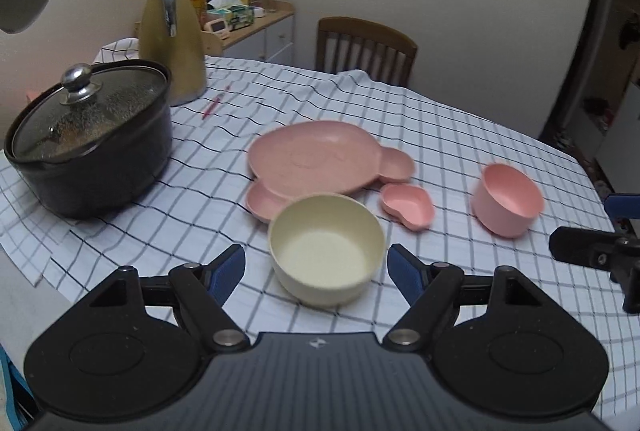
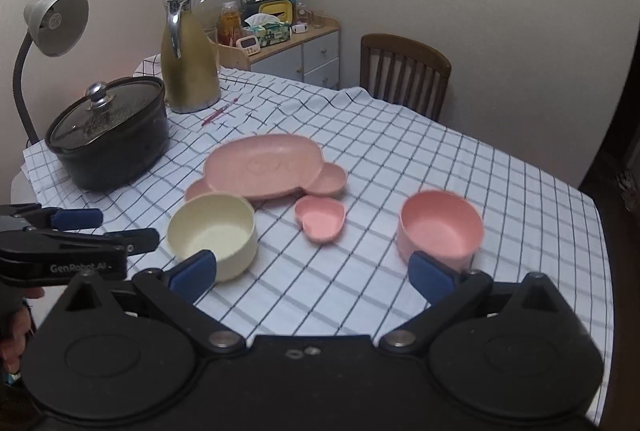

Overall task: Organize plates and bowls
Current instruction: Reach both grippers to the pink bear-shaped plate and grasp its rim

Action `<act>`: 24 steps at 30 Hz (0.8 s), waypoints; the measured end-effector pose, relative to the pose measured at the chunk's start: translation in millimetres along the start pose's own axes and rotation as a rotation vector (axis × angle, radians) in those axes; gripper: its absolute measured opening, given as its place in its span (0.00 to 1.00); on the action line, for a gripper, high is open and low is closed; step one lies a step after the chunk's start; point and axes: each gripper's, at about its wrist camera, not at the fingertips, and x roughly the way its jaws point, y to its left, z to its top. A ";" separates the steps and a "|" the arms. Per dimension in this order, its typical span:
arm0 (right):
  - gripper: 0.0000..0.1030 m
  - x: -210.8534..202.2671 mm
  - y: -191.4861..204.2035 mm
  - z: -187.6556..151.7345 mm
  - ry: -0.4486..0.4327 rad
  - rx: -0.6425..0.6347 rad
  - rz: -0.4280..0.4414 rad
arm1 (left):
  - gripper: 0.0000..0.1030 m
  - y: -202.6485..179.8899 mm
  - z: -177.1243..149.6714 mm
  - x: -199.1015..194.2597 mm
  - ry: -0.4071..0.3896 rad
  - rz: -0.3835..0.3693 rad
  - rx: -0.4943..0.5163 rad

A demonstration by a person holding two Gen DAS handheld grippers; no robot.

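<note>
— Pink and cream dishes sit on a table covered with a white checked cloth (image 1: 400, 119). What do you want to know first?

— Where is each dish?

— A large pink plate (image 1: 316, 159) with two small round ears lies in the middle. Just in front of it stands a cream bowl (image 1: 326, 251), touching or nearly touching the plate's rim. A small pink heart-shaped dish (image 1: 408, 205) lies just beside the plate's right ear. A pink bowl (image 1: 506, 199) stands apart, further right.

— And the grippers?

— The left gripper (image 1: 316, 269) hovers over the cream bowl, its blue-padded fingers spread on either side of it and not touching. The right gripper (image 2: 312, 273) has its fingers spread wide with only cloth between them; the pink bowl sits just behind its right fingertip (image 2: 430, 271). Neither holds anything.

— Anything else on the table?

— A black pot (image 1: 92, 151) with a glass lid at the left, a gold jug (image 1: 172, 31) behind it, and a red pen (image 1: 212, 107) on the cloth. A wooden chair (image 1: 364, 47) stands at the far side.
</note>
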 end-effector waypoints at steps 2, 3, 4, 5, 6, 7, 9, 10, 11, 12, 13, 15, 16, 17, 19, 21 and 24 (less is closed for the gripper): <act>0.98 17.0 -7.7 15.1 0.002 0.001 0.010 | 0.76 2.9 13.8 14.6 0.006 0.028 -0.001; 0.97 25.6 -11.2 21.8 0.003 -0.001 0.014 | 0.76 4.4 20.8 22.1 0.014 0.044 -0.001; 0.97 33.4 -13.9 28.3 0.003 -0.004 0.015 | 0.76 6.2 27.5 29.5 0.023 0.055 -0.002; 0.96 42.8 -16.6 36.0 0.004 -0.013 0.016 | 0.76 8.4 34.7 36.5 0.028 0.059 -0.005; 0.95 51.2 -18.4 42.7 0.004 -0.026 0.018 | 0.76 11.2 42.3 43.4 0.029 0.063 -0.007; 0.95 60.1 -20.3 49.8 0.004 -0.037 0.019 | 0.76 14.1 49.9 50.8 0.032 0.070 -0.009; 0.94 77.4 -24.3 64.0 0.012 -0.051 0.028 | 0.76 21.7 63.1 68.6 0.047 0.095 -0.021; 0.93 85.2 -26.2 69.9 0.017 -0.056 0.034 | 0.76 26.5 68.3 78.3 0.056 0.110 -0.032; 0.92 93.7 -28.1 75.4 0.023 -0.063 0.036 | 0.75 31.3 72.7 88.8 0.071 0.119 -0.040; 0.92 102.8 -29.8 81.5 0.030 -0.071 0.037 | 0.75 35.5 75.6 98.3 0.085 0.124 -0.046; 0.92 110.5 -31.8 86.4 0.035 -0.082 0.040 | 0.75 39.9 77.9 108.3 0.097 0.134 -0.048; 0.91 124.0 -34.6 95.0 0.043 -0.105 0.042 | 0.75 47.6 81.0 128.2 0.118 0.161 -0.035; 0.91 130.7 -35.4 98.8 0.047 -0.119 0.050 | 0.75 51.2 82.4 138.8 0.127 0.177 -0.020; 0.91 137.6 -36.4 102.5 0.052 -0.132 0.059 | 0.75 55.1 83.8 148.2 0.134 0.183 -0.012; 0.90 152.9 -39.3 109.0 0.065 -0.143 0.080 | 0.73 62.3 86.4 167.6 0.158 0.197 -0.006; 0.87 172.0 -41.9 114.3 0.087 -0.137 0.094 | 0.68 66.6 87.5 183.3 0.187 0.193 -0.015; 0.82 199.5 -42.3 116.8 0.122 -0.135 0.122 | 0.62 68.1 86.6 199.8 0.219 0.147 -0.047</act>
